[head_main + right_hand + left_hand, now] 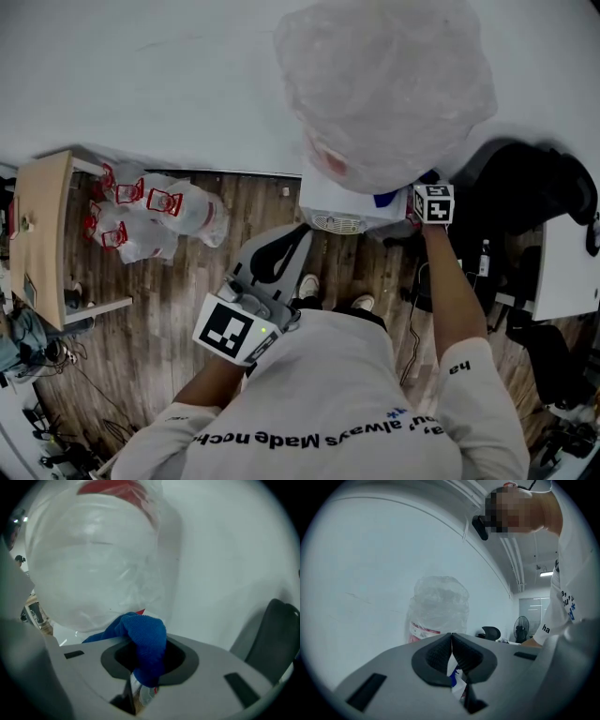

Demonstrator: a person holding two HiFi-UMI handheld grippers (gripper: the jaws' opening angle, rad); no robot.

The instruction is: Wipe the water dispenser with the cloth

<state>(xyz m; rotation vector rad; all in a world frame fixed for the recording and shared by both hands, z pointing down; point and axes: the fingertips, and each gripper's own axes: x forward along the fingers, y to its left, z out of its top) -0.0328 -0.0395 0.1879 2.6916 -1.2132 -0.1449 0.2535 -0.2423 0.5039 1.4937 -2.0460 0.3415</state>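
Squarely inside the right gripper (pixel 146 666) sits the cloth (pixel 149 637).

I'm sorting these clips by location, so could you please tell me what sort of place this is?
Probably an office or shared workroom: a water dispenser topped by a plastic-wrapped bottle stands against a white wall, and an office chair and a pedestal fan sit further back.

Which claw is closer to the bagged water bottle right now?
Right. The right claw holds the blue cloth at the bottle's base; the left claw, shut, hangs back near the person's body.
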